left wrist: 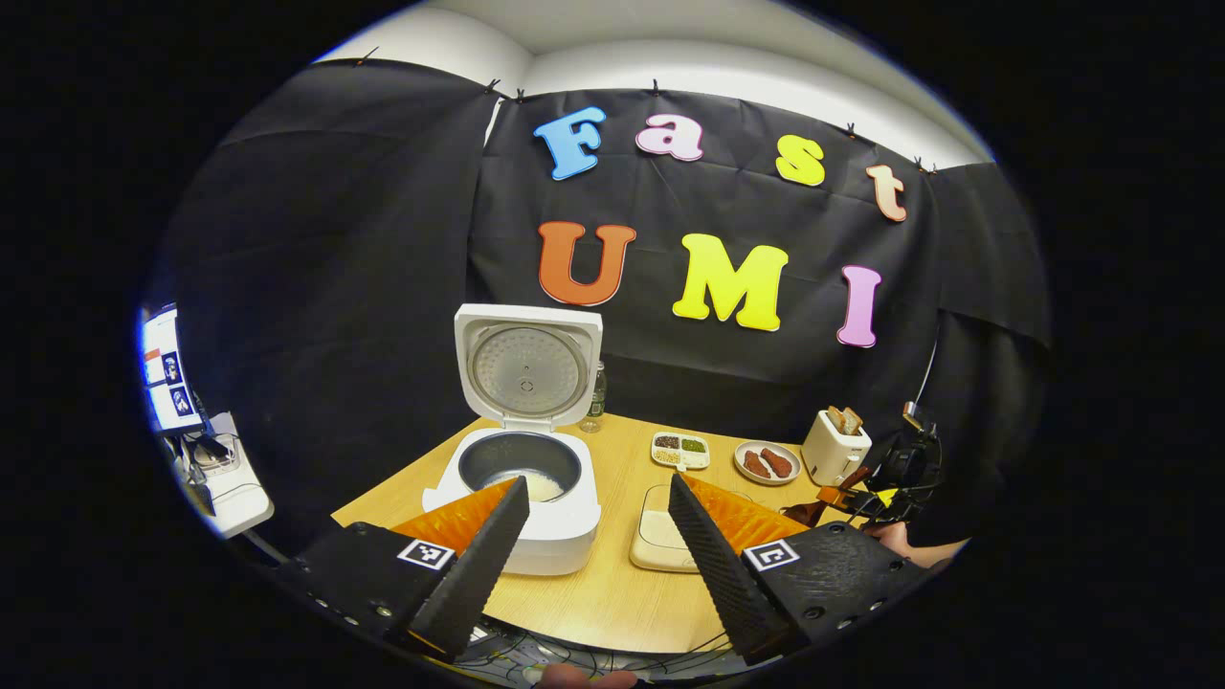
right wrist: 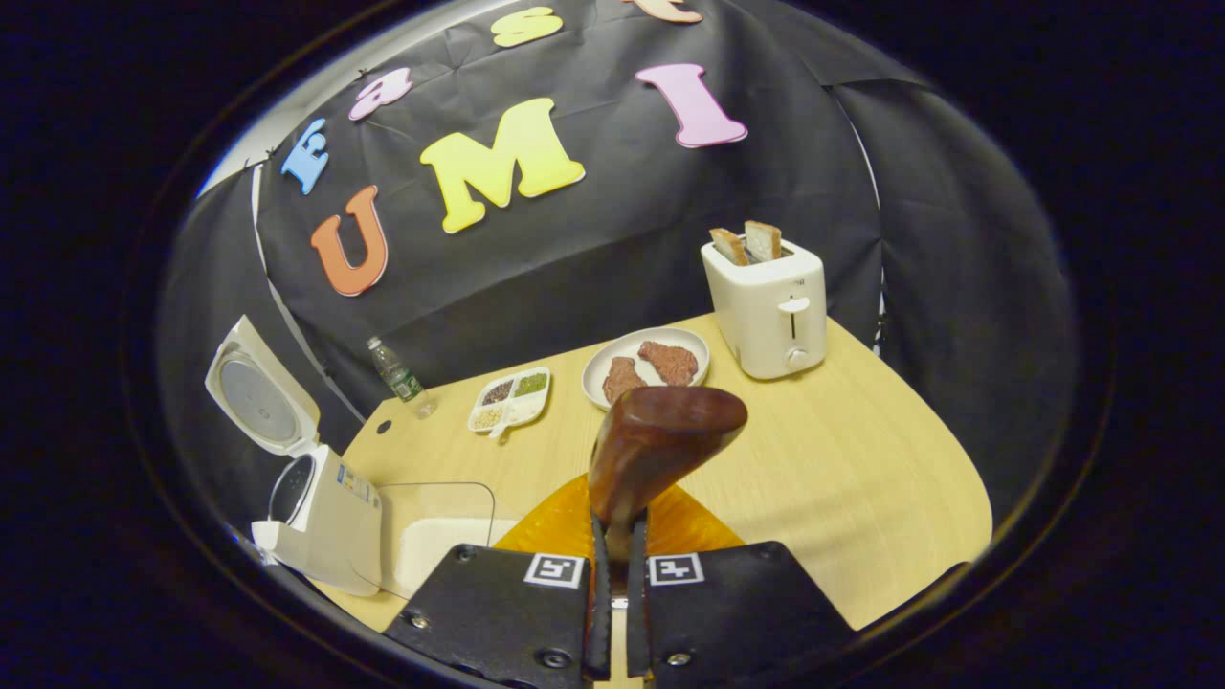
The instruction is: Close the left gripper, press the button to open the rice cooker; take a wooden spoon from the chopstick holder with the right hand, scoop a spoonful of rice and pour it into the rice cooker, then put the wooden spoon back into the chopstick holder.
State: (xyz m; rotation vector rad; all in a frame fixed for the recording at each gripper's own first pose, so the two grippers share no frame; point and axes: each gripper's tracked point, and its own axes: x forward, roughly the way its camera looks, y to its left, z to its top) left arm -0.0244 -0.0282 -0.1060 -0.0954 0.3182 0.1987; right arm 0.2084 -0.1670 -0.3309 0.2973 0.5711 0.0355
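The wooden spoon [right wrist: 660, 435] was held clamped between the two fingers of the right gripper [right wrist: 617, 574], its handle pinched low and its bowl standing up and tilted forward above the table [right wrist: 861, 478]. No grains could be made out on the bowl's visible back, so whether it was loaded could not be told. The spoon was judged stiff, light and smooth-varnished, so a slip or twist in the fingers was thought possible; a firm hold on the narrow handle, well below the bowl, was judged best. The left gripper [left wrist: 598, 507] was seen spread wide, holding nothing, aimed at the rice cooker [left wrist: 522, 498], whose lid [left wrist: 528, 368] stood upright and whose pot showed some white rice at the bottom. The rice tray [left wrist: 660, 536] lay just beside the cooker. The chopstick holder could not be identified with certainty.
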